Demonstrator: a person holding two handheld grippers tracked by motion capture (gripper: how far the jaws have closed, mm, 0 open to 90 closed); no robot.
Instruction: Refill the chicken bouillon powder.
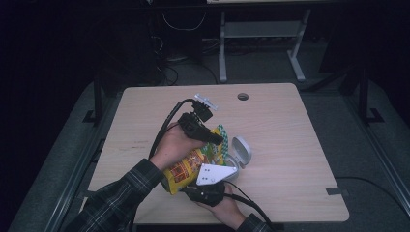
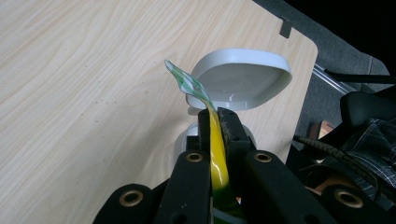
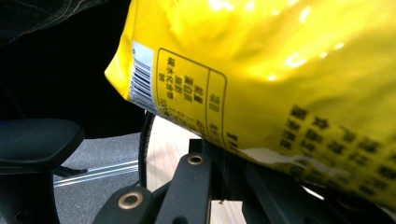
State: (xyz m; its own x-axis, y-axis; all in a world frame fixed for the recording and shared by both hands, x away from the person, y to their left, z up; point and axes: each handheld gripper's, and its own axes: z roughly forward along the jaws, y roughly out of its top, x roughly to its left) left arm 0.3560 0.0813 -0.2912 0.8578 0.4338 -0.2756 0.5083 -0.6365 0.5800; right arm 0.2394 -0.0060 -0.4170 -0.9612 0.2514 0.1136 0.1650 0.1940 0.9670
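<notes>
Both grippers clamped on a yellow snack bag

At frame centre the left gripper (image 2: 217, 122) pinches the snack bag (image 1: 189, 166) by its top edge; the right gripper (image 1: 205, 192) grips its lower end, above the bench (image 1: 290, 145), beside an open white container (image 2: 243, 84).

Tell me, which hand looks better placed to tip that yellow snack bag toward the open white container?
Probably the left. Its left gripper is shut on the crinkly yellow snack bag at its green-checked top edge, right beside the white oval plastic container with its lid up. The right gripper holds the bag's far end.
</notes>
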